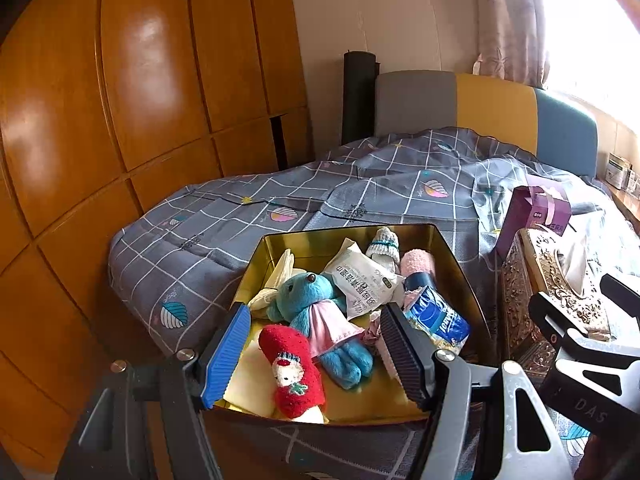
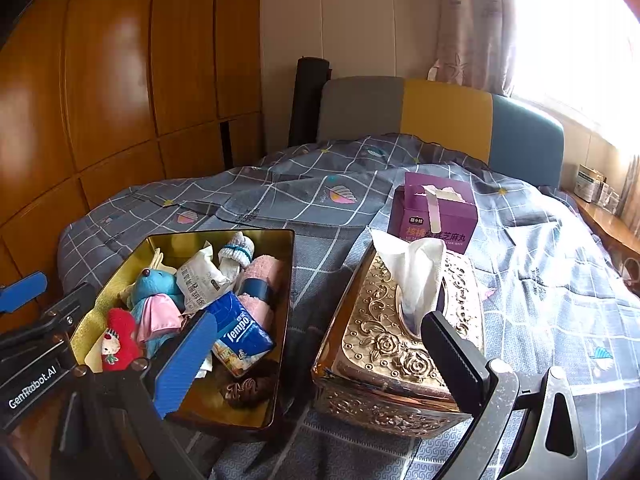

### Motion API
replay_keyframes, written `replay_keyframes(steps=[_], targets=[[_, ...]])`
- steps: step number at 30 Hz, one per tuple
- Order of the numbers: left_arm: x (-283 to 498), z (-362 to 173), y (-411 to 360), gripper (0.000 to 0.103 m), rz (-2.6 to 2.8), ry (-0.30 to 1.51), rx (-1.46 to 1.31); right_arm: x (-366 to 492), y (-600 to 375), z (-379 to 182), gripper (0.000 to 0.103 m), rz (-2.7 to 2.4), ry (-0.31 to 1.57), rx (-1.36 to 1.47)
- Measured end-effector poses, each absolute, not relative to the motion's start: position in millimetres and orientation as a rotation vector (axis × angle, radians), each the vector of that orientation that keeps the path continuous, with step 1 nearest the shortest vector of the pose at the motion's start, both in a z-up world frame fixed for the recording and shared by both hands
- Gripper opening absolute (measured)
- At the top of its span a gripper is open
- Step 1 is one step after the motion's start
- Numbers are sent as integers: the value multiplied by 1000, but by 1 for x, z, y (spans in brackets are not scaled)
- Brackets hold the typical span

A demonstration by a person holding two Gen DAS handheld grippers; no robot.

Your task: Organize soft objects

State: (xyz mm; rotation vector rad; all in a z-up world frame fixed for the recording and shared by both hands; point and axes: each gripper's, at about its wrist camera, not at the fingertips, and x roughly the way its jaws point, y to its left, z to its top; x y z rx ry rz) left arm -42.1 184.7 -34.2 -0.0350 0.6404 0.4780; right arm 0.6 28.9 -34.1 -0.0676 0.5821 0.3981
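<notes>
Gold tin point(image 1: 452, 248) sits on the bed point(image 1: 224, 232), packed with soft stuff: blue plush bunny point(image 1: 308, 300), red sock with bear face point(image 1: 294, 372), white wipes packet point(image 1: 362, 280), rolled white sock point(image 1: 384, 246), pink towel roll point(image 1: 416, 264), blue Tempo tissue pack point(image 1: 440, 318). Left hand-held gripper point(image 1: 316, 360) hovers over the tin's near end, jaws spread wide, nothing between them, red sock right below the gap. Right hand-held gripper point(image 2: 320, 364) also released and empty, blue finger over the tin's right side, black finger over the ornate gold tissue box point(image 2: 384, 344). The right wrist view shows what the left one hides: a brown scrunchie point(image 2: 248, 390) at the tin's near corner, a white tissue point(image 2: 416, 268) sticking up from the ornate box, and the purple carton point(image 2: 434, 216) full-on just behind that box. The left wrist view only catches the ornate box and carton at its right edge, but shows the bunny and red sock clearer.
</notes>
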Motion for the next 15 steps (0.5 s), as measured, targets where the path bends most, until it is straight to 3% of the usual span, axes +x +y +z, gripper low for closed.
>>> replay_keyframes(steps=[15], targets=[[-44, -36, 187, 68, 482, 643, -40, 0, 31, -34, 103, 397, 582, -70]])
